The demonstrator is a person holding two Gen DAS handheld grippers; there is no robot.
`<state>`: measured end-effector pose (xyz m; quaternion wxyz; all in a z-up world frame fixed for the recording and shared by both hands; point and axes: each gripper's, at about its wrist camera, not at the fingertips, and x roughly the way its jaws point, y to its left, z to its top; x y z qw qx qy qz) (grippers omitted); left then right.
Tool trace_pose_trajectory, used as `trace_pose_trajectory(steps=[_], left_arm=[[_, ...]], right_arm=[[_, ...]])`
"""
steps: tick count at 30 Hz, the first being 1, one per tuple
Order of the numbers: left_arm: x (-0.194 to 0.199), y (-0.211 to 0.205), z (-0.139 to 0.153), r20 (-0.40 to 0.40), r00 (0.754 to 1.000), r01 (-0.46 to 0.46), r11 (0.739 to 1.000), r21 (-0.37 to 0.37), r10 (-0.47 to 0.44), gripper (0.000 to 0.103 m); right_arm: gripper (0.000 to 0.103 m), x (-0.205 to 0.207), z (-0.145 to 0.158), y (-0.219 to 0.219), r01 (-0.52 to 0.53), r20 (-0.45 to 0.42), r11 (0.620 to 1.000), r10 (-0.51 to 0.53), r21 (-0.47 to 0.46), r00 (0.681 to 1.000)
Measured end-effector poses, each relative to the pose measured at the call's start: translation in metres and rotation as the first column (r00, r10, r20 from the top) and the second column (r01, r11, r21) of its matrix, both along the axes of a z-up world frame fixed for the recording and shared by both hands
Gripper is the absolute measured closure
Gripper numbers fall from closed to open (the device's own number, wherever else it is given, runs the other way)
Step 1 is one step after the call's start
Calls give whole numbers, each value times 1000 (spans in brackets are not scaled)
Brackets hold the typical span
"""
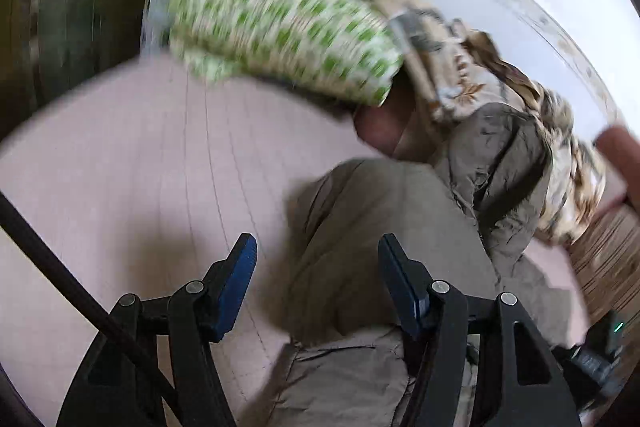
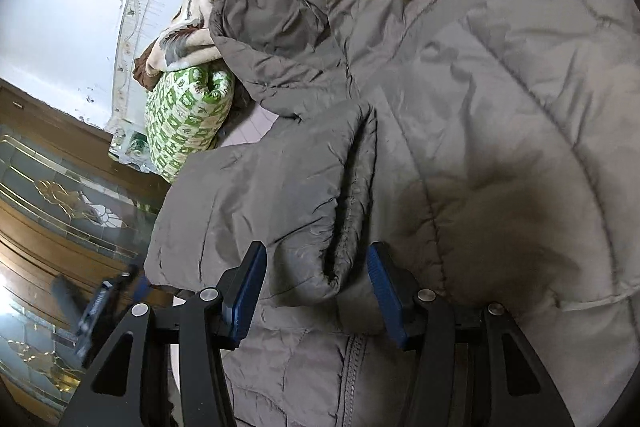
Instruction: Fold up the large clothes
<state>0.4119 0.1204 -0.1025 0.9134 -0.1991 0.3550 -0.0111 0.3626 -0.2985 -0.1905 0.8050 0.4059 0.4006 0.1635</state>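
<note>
- The jacket (image 2: 460,115), grey and quilted, lies spread on a pink sheet (image 1: 140,167); in the right wrist view it fills most of the frame and runs off the right and bottom edges, so its full outline cannot be seen.
- A folded cuff or sleeve end of the jacket sits between the blue pads of the right gripper (image 2: 316,287); the jaws stand apart and the pads do not press it.
- The left gripper (image 1: 316,287) hangs half-wide over the jacket's edge and the sheet, holding nothing; this view is motion-blurred.
- Beyond the jacket, a green-patterned pillow (image 2: 184,123) leans by a leaf-print blanket (image 2: 188,39), both partly hidden by the jacket's raised fold.
- A dark strap (image 1: 60,267) crosses the left view's lower corner; its ends are cut off.
- Left of the jacket in the right view, a dim blurred shape may be the other gripper.
</note>
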Motion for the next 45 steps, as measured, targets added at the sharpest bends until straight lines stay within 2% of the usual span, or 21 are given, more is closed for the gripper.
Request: trace_pose_trajectory(steps=[1, 2, 3, 4, 8, 12, 16, 18, 21, 24, 27, 29, 33, 35, 38, 41, 43, 45], left_arm=[[2, 5, -6, -20, 1000, -9, 999, -30, 8, 41], [8, 8, -12, -41, 999, -13, 998, -68, 10, 41], [11, 7, -16, -50, 999, -8, 997, -81, 4, 41], [15, 4, -18, -59, 998, -5, 997, -74, 0, 41], [17, -6, -16, -48, 998, 32, 999, -35, -33, 41], [11, -19, -18, -46, 998, 53, 999, -10, -53, 40], [18, -37, -28, -82, 991, 108, 994, 28, -106, 40], [21, -55, -35, -107, 983, 158, 983, 94, -148, 40], [22, -78, -44, -136, 978, 185, 956, 226, -157, 40], [22, -88, -50, -158, 975, 196, 945, 263, -158, 39], [25, -93, -62, -213, 966, 208, 927, 312, -145, 31], [27, -94, -65, -223, 963, 216, 926, 310, -150, 31], [27, -94, -66, -226, 963, 219, 918, 329, -149, 29], [27, -95, -65, -227, 962, 221, 916, 334, -149, 29], [25, -94, -61, -215, 966, 212, 919, 332, -145, 29], [18, -91, -41, -138, 979, 186, 928, 322, -149, 30], [10, -91, -24, -61, 987, 161, 934, 319, -149, 30], [2, -96, -10, 8, 986, 157, 936, 317, -168, 30]], right_arm=[[48, 2, -1, 2, -15, 14, 1000, 15, 17, 1000], [66, 2, -1, 2, -23, 25, 1000, 22, 22, 999], [78, 2, 1, 3, -19, 39, 1000, 19, 2, 999], [81, 2, 5, 2, -10, 48, 999, 12, -36, 999], [85, -8, 25, -12, 69, 99, 990, -57, -121, 994], [85, -20, 56, -34, 175, 170, 951, -134, -255, 976], [85, -26, 65, -51, 229, 162, 899, -180, -374, 970], [85, -27, 62, -56, 242, 135, 868, -203, -434, 970], [85, -25, 54, -57, 238, 94, 821, -222, -519, 970], [85, -20, 48, -59, 223, 49, 783, -240, -580, 970], [85, -16, 29, -65, 193, -20, 783, -253, -591, 967], [85, -14, 17, -69, 182, -54, 792, -261, -583, 964], [85, -15, 15, -66, 174, -60, 767, -266, -618, 962], [84, -16, 14, -67, 176, -64, 770, -271, -613, 961], [82, -18, 15, -72, 189, -75, 794, -282, -578, 956], [69, -26, 26, -79, 227, -75, 813, -314, -536, 947], [61, -40, 49, -82, 293, 1, 781, -350, -551, 937], [58, -52, 72, -76, 356, 109, 708, -370, -609, 923]])
